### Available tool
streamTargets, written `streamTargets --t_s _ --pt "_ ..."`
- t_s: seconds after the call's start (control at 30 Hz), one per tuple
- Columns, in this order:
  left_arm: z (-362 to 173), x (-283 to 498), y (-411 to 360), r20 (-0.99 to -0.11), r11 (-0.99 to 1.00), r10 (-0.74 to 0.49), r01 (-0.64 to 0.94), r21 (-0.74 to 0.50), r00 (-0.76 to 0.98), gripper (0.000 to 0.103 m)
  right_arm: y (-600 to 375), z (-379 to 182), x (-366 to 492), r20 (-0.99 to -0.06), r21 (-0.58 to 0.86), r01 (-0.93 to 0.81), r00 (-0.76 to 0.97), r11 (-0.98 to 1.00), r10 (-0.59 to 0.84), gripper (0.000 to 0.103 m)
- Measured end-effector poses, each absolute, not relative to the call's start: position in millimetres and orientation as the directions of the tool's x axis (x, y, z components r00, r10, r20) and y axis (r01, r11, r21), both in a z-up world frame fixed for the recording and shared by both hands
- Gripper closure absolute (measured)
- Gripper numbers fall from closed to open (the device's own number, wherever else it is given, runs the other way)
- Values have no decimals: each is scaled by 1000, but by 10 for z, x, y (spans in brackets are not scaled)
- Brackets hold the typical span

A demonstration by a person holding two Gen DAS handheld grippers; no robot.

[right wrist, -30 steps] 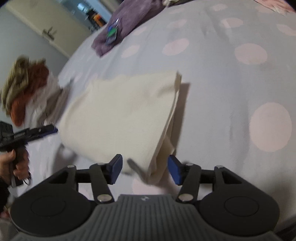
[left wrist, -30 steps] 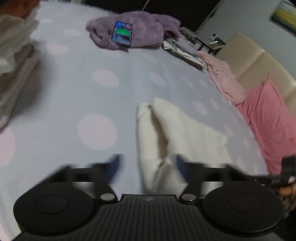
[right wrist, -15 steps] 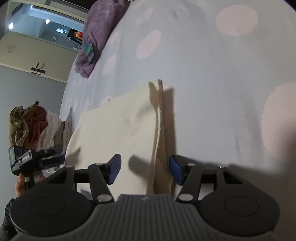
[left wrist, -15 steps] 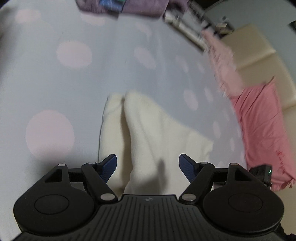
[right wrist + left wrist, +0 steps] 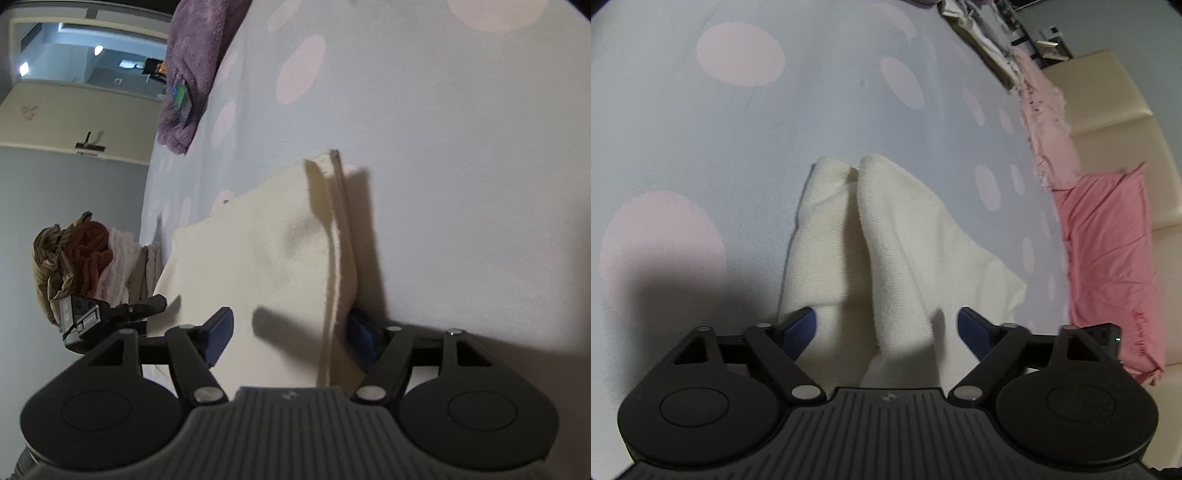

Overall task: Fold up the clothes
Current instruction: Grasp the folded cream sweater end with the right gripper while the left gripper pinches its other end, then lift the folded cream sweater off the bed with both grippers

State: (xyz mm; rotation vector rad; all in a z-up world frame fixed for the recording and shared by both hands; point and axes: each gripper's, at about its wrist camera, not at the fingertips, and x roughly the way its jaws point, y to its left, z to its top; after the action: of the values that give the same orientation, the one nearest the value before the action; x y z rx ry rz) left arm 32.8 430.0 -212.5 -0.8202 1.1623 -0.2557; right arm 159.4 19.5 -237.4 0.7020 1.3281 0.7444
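The folded cream cloth (image 5: 897, 236) lies on the dotted bed (image 5: 738, 122). Both claws, left claw (image 5: 886, 330) and right claw (image 5: 291, 338), have just been opening and now straddle its edges ungripped, probably releasing it.

Folded cream cloth (image 5: 897, 240) on bedspread (image 5: 701, 147)

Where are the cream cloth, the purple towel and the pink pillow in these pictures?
cream cloth (image 5: 905, 236): left wrist view, on its raised fold.
purple towel (image 5: 195, 48): right wrist view, on its fluffy top.
pink pillow (image 5: 1108, 251): left wrist view, on its middle.
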Motion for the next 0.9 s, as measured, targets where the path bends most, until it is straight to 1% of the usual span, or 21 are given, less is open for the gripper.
streamTargets --t_s 0.07,0.1,0.17,0.2,0.23,0.27,0.3,0.33,0.37,0.4,0.5,0.63,0.8,0.9 --pt "-2124 334 4241 -709 705 -574 -192 -682 410 0 247 -2381 1616 -573 811 -89 84 579 815 32" --pt "-2117 342 4194 -716 721 -567 -175 -671 407 0 264 -2388 1624 -566 816 -91 83 572 820 32" --pt "-2077 388 4134 -746 755 -548 -161 -636 378 0 290 -2415 1643 -566 816 -88 79 571 821 52" --pt "-2055 413 4106 -762 772 -537 -155 -617 362 2 295 -2440 1652 -562 820 -78 74 567 824 70" --pt "-2039 431 4108 -773 778 -527 -168 -606 353 6 289 -2480 1659 -549 832 -56 66 552 833 75" --pt "-2025 447 4117 -784 781 -517 -185 -596 345 19 279 -2511 1665 -535 843 -36 60 537 843 78" --pt "-2008 450 4153 -797 787 -499 -208 -581 340 56 264 -2518 1669 -524 850 -26 57 526 850 79" --pt "-2012 447 4205 -784 762 -517 -232 -604 344 77 260 -2507 1673 -515 856 -30 56 517 855 81" --pt "-2022 444 4260 -764 729 -542 -257 -635 349 91 262 -2489 1674 -495 867 -35 56 497 867 81" --pt "-2019 415 4298 -739 695 -569 -269 -666 360 92 264 -2476 1674 -466 883 -32 55 468 883 82" --pt "-1956 376 4275 -711 673 -597 -250 -696 373 92 259 -2422 1678 -400 915 -35 66 403 914 83" --pt "-1816 330 4275 -656 621 -621 -240 -746 430 92 198 -2386 1700 -359 932 -12 79 361 930 83" --pt "-1648 218 4320 -600 562 -638 -241 -791 482 92 92 -2334 1723 -284 959 16 96 283 954 84" --pt "-1584 162 4296 -601 558 -640 -249 -792 479 92 73 -2319 1715 -280 960 26 84 279 956 84"
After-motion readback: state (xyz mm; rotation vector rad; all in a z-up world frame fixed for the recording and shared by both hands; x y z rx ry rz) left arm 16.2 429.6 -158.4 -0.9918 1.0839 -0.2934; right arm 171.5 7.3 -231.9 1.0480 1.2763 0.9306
